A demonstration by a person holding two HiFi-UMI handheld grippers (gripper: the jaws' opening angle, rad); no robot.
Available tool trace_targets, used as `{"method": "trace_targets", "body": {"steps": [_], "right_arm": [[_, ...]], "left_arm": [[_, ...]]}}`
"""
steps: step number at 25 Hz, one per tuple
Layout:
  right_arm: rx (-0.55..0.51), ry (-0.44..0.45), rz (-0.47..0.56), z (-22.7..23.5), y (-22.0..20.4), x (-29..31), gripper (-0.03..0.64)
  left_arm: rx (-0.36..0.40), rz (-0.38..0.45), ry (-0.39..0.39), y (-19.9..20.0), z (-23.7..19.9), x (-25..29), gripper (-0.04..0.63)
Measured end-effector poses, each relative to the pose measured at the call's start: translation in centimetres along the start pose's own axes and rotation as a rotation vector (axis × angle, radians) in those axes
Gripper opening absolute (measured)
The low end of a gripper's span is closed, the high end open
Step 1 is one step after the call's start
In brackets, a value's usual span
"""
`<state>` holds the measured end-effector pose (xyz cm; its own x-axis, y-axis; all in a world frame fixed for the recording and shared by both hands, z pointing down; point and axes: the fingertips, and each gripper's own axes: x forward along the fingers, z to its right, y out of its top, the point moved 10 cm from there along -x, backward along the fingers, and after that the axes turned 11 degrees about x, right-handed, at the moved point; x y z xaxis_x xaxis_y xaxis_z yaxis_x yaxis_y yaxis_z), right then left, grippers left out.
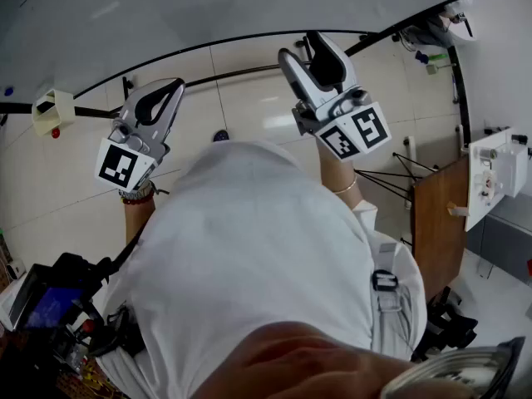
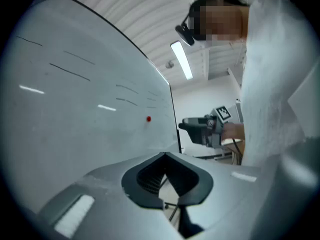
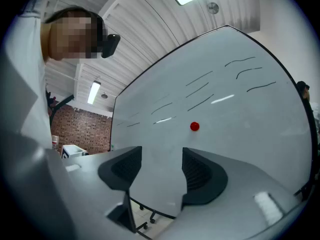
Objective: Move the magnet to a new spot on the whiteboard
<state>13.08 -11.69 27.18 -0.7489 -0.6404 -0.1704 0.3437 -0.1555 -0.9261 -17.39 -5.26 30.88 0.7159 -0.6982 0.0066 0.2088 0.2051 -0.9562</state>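
the red magnet [image 3: 194, 126] sat on the whiteboard [image 3: 250, 109], apart from both grippers. the right gripper [image 3: 161, 166] faced it, jaws spread wide with nothing between them. the left gripper [image 2: 169, 194] had its jaws closed together, empty.

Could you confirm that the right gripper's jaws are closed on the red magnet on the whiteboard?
Not quite: the right gripper is open and empty; the red magnet sits on the whiteboard beyond its jaws, as the right gripper view shows.
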Motion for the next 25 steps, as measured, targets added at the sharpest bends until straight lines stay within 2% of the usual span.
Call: {"method": "trace_targets", "body": {"steps": [2, 4, 7, 9, 12, 15, 16, 18, 20, 25], "right_arm": [[0.002, -0.042, 0.009, 0.5, -0.5, 1.1, 0.249], [-0.009, -0.104, 0.026, 1.1, -0.6, 1.9, 0.247], [-0.029, -0.203, 0.072, 2.0, 0.6, 3.0, 0.224], [-0.08, -0.226, 0.077, 2.4, 2.0, 3.8, 0.206], [-0.205, -0.249, 0.046, 3.0, 4.0, 5.4, 0.206], [-0.258, -0.246, 0.047, 3.7, 5.1, 7.9, 0.204], [-0.271, -0.249, 0.047, 3.9, 5.4, 8.6, 0.202], [-0.31, -0.269, 0.046, 4.3, 5.9, 9.6, 0.19], [-0.342, -0.274, 0.055, 4.7, 6.1, 10.5, 0.178], [-0.385, -0.242, 0.053, 5.0, 5.7, 12.2, 0.17]], "left_arm": [[0.0, -0.052, -0.036, -1.0, -0.3, 0.2, 0.006], [-0.057, -0.067, -0.03, -2.2, -1.5, 0.0, 0.006], [-0.22, 0.0, 0.04, -3.8, -4.3, -0.7, 0.006], [-0.254, 0.017, 0.064, -4.2, -5.4, -0.5, 0.006], [-0.245, 0.002, 0.077, -4.0, -5.7, 1.1, 0.006], [-0.269, -0.014, 0.093, -3.5, -6.2, 2.5, 0.006], [-0.255, -0.033, 0.083, -3.2, -6.2, 3.0, 0.006], [-0.174, -0.084, 0.037, -2.5, -5.8, 4.0, 0.006], [-0.101, -0.112, 0.023, -2.0, -5.5, 4.9, 0.006], [-0.07, -0.168, 0.017, -3.1, -5.5, 5.6, 0.006]]}}
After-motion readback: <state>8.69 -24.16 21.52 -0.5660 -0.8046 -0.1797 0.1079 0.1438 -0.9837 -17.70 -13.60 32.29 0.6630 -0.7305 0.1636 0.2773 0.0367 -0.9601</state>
